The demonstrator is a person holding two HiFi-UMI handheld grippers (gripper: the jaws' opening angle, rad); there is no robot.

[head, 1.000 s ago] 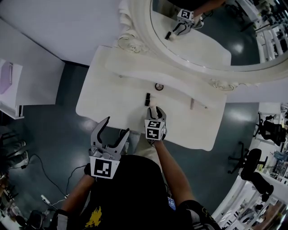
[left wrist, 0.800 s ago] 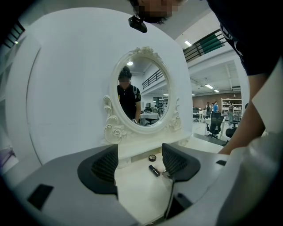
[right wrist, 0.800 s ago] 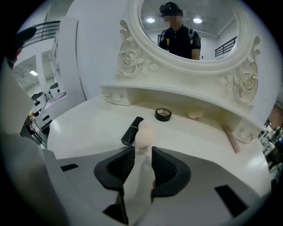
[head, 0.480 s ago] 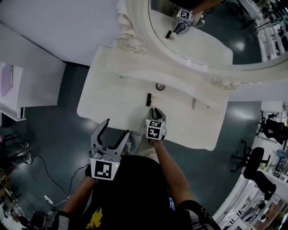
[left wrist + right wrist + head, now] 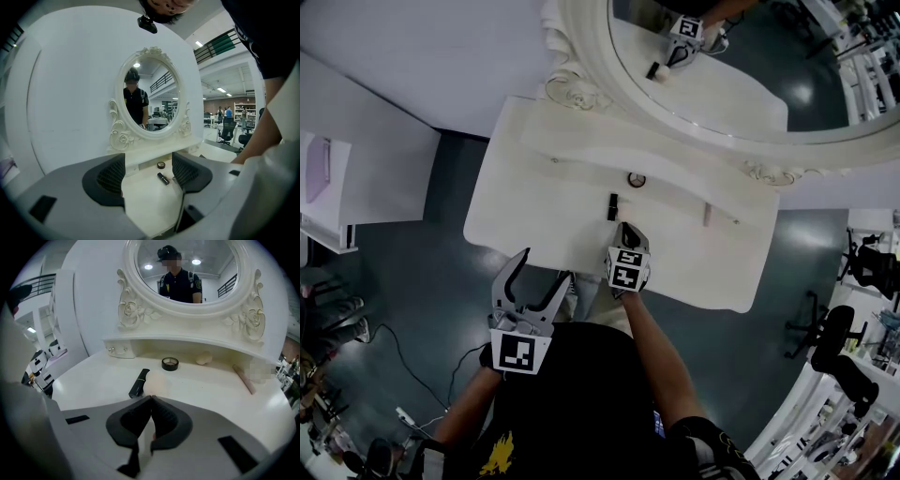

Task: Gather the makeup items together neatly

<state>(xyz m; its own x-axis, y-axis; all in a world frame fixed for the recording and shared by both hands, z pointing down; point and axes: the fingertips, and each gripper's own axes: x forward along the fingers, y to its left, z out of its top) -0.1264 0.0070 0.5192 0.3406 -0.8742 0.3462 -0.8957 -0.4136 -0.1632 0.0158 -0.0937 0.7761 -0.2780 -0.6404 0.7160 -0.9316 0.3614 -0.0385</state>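
Note:
On the white dressing table (image 5: 534, 187) lie a black lipstick tube (image 5: 612, 206) (image 5: 139, 383), a small round compact (image 5: 637, 179) (image 5: 170, 363), a pink stick (image 5: 707, 215) (image 5: 243, 378) and a cream sponge (image 5: 204, 360). A pale pink puff (image 5: 154, 382) lies flat right of the lipstick. My right gripper (image 5: 624, 232) (image 5: 151, 398) has just been closing and is shut, its tips at the puff's near edge. Nothing shows between its pads. My left gripper (image 5: 532, 275) (image 5: 148, 173) is open and empty at the table's front left edge, short of the lipstick (image 5: 163, 178) and compact (image 5: 161, 165).
An oval mirror (image 5: 722, 66) in an ornate white frame stands at the table's back over a low shelf (image 5: 187, 341). A white wall panel (image 5: 356, 178) is at the left. Dark floor surrounds the table, with office chairs (image 5: 825, 347) at the right.
The right gripper's jaws have closed, with the gripper nearly in the same spot near the lipstick. The left gripper has not moved.

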